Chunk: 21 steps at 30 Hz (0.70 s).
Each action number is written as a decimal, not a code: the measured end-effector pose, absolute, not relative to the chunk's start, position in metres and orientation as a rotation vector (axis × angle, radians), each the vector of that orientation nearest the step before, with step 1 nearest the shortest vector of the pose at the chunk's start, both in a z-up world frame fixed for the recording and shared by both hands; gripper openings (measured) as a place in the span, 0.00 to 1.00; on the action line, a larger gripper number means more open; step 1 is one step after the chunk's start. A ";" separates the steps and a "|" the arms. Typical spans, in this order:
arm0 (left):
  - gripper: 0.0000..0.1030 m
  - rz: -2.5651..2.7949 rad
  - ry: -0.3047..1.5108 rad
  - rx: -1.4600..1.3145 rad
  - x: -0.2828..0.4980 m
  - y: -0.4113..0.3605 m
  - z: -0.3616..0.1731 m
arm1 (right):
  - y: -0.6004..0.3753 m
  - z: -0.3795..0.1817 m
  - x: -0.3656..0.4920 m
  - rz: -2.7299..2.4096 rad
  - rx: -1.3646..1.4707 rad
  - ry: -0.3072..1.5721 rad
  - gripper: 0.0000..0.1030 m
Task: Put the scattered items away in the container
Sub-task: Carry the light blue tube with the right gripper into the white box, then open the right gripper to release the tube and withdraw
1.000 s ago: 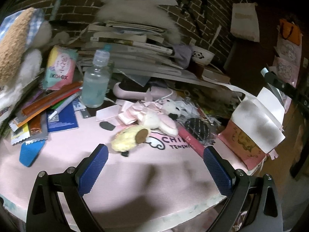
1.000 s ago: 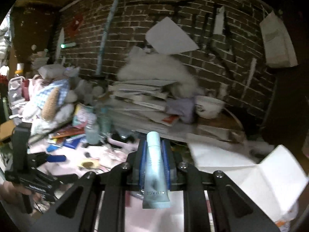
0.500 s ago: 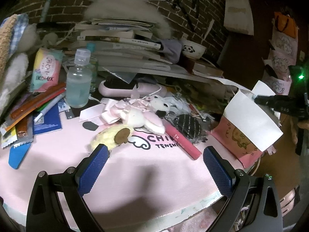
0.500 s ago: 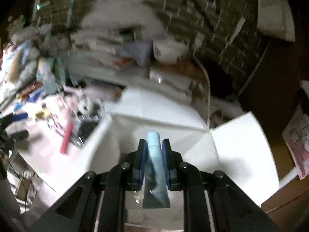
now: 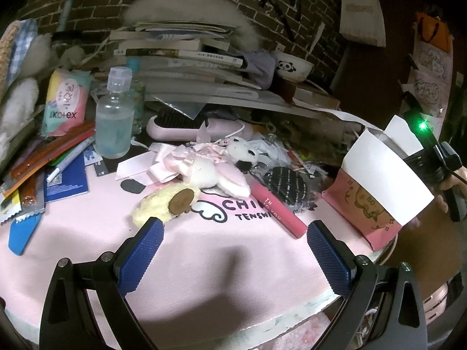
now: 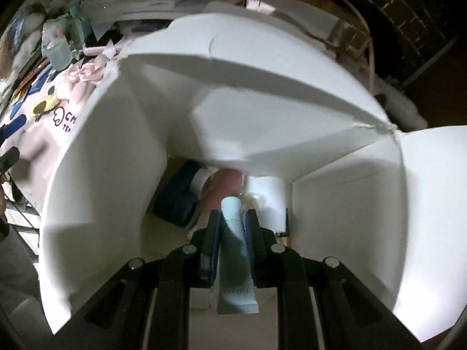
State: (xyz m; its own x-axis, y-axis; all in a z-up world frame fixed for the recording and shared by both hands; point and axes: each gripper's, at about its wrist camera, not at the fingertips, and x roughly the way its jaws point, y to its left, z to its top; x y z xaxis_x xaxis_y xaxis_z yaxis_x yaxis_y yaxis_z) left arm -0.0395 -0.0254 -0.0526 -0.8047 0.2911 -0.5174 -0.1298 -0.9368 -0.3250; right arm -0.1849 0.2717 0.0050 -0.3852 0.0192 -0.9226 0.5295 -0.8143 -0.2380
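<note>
The packet (image 5: 64,105) at the left is showing "Kotex" in dark letters. The pink mat (image 5: 204,250) is displaying black lettering beside a winged emblem, reading "CHI" above "TENSHI", with the rest lying hidden under a red tube (image 5: 277,209). That red tube is carrying "IN" and "YOU" along its side; the middle word is too small to read. The pale blue tube (image 6: 235,250) in the right gripper (image 6: 233,218) is bearing print that appears upside down and blurred, not legible.
</note>
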 end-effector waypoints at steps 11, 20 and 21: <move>0.96 2.784 -0.416 -0.873 -0.043 -0.030 -0.058 | 0.270 0.065 -0.148 -2.535 1.117 0.720 0.66; 0.95 2.830 -0.394 -0.874 -0.041 -0.040 -0.060 | 0.201 0.091 -0.071 -2.301 0.677 0.426 0.96; 0.95 2.834 -0.389 -0.874 -0.041 -0.041 -0.060 | 0.187 0.083 -0.066 -2.264 0.669 0.419 0.97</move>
State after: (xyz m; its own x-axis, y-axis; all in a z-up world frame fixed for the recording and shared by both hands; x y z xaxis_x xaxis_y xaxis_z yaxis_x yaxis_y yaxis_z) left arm -0.0414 -0.0414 -0.0597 -0.8189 0.2172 -0.5312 -0.0662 -0.9552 -0.2885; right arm -0.0664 0.1874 0.0830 -0.6007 -0.5550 -0.5755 0.7242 -0.6827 -0.0974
